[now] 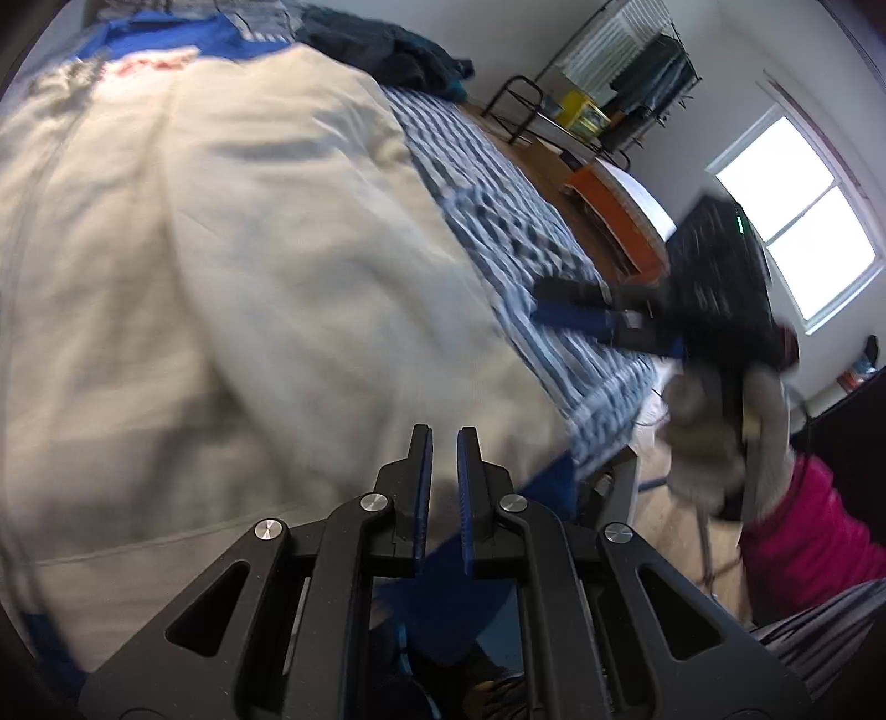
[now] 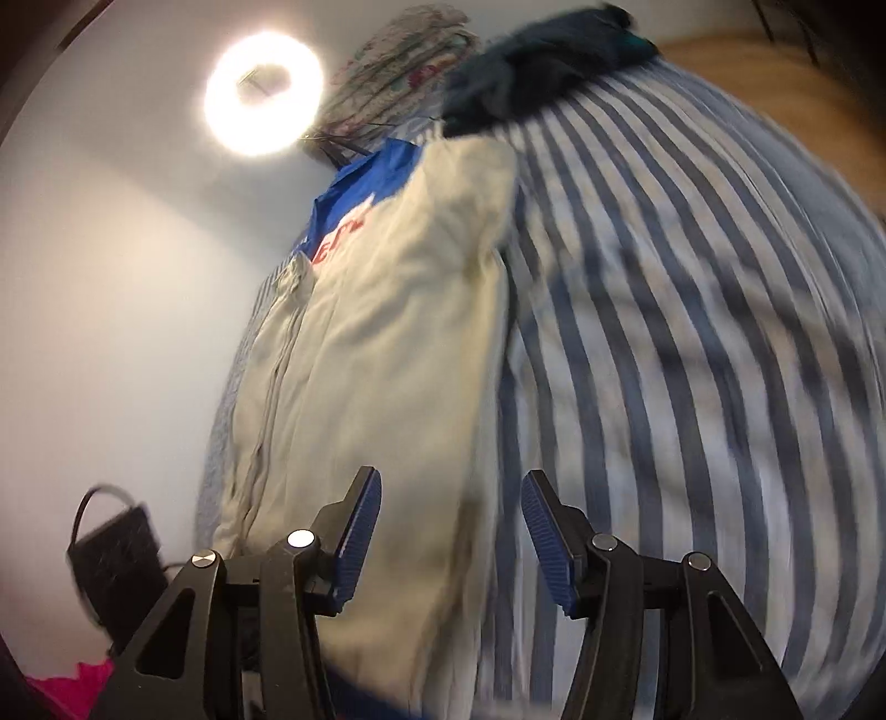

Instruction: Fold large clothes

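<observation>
A large cream garment (image 1: 221, 277) with a zip and a blue, red-lettered upper part (image 1: 160, 39) lies spread on a blue-and-white striped bed sheet (image 1: 498, 221). My left gripper (image 1: 443, 443) is over its near hem with the jaws shut to a thin slit; whether cloth is pinched there I cannot make out. In the right wrist view the same garment (image 2: 376, 332) runs away from me, and my right gripper (image 2: 451, 498) hangs open over its right edge with nothing between the pads. The right gripper (image 1: 540, 302) shows blurred in the left wrist view, held by a gloved hand (image 1: 709, 443).
A dark heap of clothes (image 2: 531, 61) lies at the far end of the striped sheet (image 2: 692, 387). Beyond the bed are an orange box (image 1: 614, 216), a clothes rack (image 1: 637, 72) and a window (image 1: 797, 210). A ring light (image 2: 263, 91) and a black bag (image 2: 116, 554) are on the left.
</observation>
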`<state>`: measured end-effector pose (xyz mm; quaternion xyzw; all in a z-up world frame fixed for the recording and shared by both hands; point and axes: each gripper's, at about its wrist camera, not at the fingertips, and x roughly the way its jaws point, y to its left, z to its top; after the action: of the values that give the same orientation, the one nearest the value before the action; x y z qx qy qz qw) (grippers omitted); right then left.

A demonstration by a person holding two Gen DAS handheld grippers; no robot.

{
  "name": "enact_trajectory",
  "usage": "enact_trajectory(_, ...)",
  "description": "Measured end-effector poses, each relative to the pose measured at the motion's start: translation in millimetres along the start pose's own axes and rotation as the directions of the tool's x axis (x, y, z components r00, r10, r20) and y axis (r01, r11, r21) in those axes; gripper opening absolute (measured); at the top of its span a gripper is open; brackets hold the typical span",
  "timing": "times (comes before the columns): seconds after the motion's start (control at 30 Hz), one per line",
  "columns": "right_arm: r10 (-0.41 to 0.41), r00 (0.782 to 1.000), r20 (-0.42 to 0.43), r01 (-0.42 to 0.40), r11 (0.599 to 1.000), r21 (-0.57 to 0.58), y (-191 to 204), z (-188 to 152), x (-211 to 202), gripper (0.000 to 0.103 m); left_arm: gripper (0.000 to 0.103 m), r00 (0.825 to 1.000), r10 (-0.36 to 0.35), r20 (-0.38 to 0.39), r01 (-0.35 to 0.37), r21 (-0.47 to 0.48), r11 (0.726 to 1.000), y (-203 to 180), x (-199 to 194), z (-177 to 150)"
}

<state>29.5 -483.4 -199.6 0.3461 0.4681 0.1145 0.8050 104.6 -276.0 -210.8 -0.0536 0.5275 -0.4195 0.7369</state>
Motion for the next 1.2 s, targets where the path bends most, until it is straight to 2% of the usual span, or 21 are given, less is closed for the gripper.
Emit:
enact_trajectory(0.1, 0.062, 0.998, -0.008, -0.061, 0.994, 0.092, -19, -32, -2, 0.057, 0.005, 0.999, 0.015, -0.042, -0.013, 0.035, 0.999, -6, 24, -6)
enact_trajectory(0.13, 0.084, 0.996, -0.003, -0.084, 0.991, 0.105, -22, -39, -1, 0.056, 0.005, 0.999, 0.031, -0.031, -0.029, 0.063, 0.998, -6, 30, -9)
enact_trajectory(0.17, 0.095, 0.996, 0.004, -0.095, 0.99, 0.106, -22, -42, -1, 0.056, 0.006, 1.0, 0.026, -0.013, -0.025, 0.065, 0.998, -6, 31, -9)
enact_trajectory(0.3, 0.128, 0.992, -0.001, -0.127, 0.987, 0.101, -17, -45, 0, 0.056, 0.006, 0.999, 0.03, -0.028, -0.029, 0.041, 0.999, -8, 26, -3)
enact_trajectory(0.37, 0.155, 0.988, -0.006, -0.154, 0.985, 0.079, -9, -40, 2, 0.056, 0.006, 0.999, 0.05, 0.018, -0.051, 0.053, 0.997, -11, 12, -1)
enact_trajectory(0.5, 0.095, 0.995, -0.039, -0.094, 0.995, 0.047, 2, -33, 20, 0.055, 0.005, 0.988, 0.117, 0.097, -0.121, 0.032, 0.992, -4, -8, -2)
enact_trajectory(0.53, 0.075, 0.996, -0.043, -0.073, 0.996, 0.051, 1, -33, 25, 0.054, 0.006, 0.986, 0.132, 0.098, -0.136, 0.03, 0.99, 0, -8, -1)
enact_trajectory(0.6, 0.056, 0.998, -0.031, -0.053, 0.996, 0.074, 0, -32, 27, 0.045, 0.006, 0.984, 0.158, 0.083, -0.16, 0.018, 0.987, 6, -2, -2)
enact_trajectory(0.7, 0.064, 0.998, -0.021, -0.062, 0.995, 0.078, -4, -35, 22, 0.045, 0.005, 0.986, 0.164, 0.027, -0.164, 0.007, 0.986, 20, 15, -9)
enact_trajectory(0.8, 0.101, 0.995, -0.017, -0.099, 0.99, 0.102, -8, -39, 23, 0.044, 0.006, 0.986, 0.159, 0.042, -0.16, 0.003, 0.987, 24, 16, -8)
enact_trajectory(0.83, 0.12, 0.993, -0.02, -0.117, 0.987, 0.107, -6, -40, 25, 0.042, 0.006, 0.987, 0.156, 0.038, -0.156, 0.0, 0.988, 24, 16, -7)
enact_trajectory(0.9, 0.141, 0.989, -0.043, -0.136, 0.985, 0.107, -1, -41, 32, 0.02, 0.005, 0.989, 0.146, 0.033, -0.146, -0.008, 0.989, 26, 15, -7)
enact_trajectory(1.03, 0.11, 0.994, -0.024, -0.108, 0.992, 0.07, 14, -39, 29, 0.014, 0.006, 0.991, 0.13, 0.031, -0.129, -0.029, 0.991, 26, 11, -6)
enact_trajectory(1.2, -0.056, 0.996, -0.063, 0.053, 0.998, -0.045, 43, -36, 24, 0.011, 0.006, 0.99, 0.129, 0.061, -0.127, -0.036, 0.991, 18, -14, 0)
